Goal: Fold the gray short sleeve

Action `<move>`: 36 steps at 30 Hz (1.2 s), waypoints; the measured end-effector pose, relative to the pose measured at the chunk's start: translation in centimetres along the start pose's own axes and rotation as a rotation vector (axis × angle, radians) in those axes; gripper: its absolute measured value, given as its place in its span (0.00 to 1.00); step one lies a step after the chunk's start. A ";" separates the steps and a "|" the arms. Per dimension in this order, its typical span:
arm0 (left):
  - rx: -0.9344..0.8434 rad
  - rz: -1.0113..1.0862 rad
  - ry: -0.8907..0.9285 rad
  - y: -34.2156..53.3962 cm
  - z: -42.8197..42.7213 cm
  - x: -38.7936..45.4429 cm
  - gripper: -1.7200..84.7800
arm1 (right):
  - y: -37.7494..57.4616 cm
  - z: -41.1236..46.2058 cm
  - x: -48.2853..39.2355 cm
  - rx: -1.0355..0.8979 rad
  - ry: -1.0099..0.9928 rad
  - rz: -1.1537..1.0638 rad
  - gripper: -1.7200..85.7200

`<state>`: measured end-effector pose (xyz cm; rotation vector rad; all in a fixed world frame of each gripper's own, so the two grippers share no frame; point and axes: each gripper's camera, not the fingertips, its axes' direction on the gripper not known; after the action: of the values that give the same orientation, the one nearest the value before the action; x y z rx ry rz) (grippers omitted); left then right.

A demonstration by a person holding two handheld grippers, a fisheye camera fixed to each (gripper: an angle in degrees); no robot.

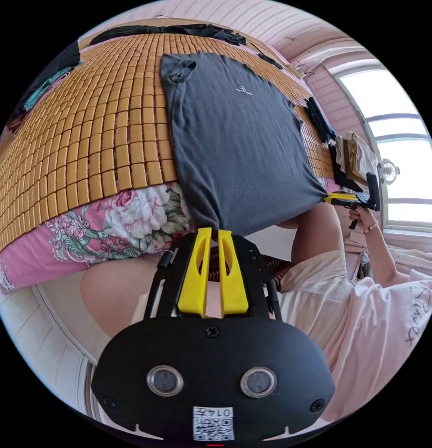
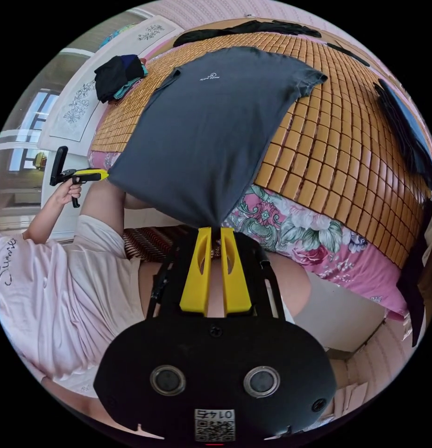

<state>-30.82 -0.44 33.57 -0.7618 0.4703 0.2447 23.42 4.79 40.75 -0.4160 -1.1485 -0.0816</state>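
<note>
Gray short sleeve shirt (image 1: 234, 140) lies spread over the bamboo mat (image 1: 99, 140) on the bed, its collar end toward the top of the frame and its hem hanging past the mat's near edge over the pink floral sheet (image 1: 131, 219). In the left gripper view, the left gripper (image 1: 215, 232) sits at lower centre with its yellow jaws closed together on one hem corner. At the right of that frame the right gripper (image 1: 330, 198), held in a hand (image 1: 365, 217), clamps the other hem corner. In the right gripper view the same shirt (image 2: 211, 121) fills the upper centre, and the right gripper (image 2: 216, 229) pinches the hem, while the left gripper (image 2: 103, 174) grips the far corner at the left edge. Dark clothes (image 2: 117, 74) sit piled at the upper left of the mat (image 2: 328, 154).
</note>
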 end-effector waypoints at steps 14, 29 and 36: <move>0.386 0.122 -0.272 -10.3 -3.8 1.3 0.08 | -21.6 -0.3 -5.6 0.385 0.041 -0.408 0.11; 0.366 0.101 -0.115 -18.6 2.0 -4.4 0.04 | -40.4 12.1 -9.1 0.245 0.052 -0.501 0.04; 0.485 0.024 -0.120 -14.9 0.1 -6.9 0.01 | -42.4 13.5 -12.7 0.251 0.017 -0.602 0.03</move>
<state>-31.11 -11.15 46.03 -0.2657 0.4031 0.1870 -5.18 -31.27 45.78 0.1633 -1.2182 -0.4592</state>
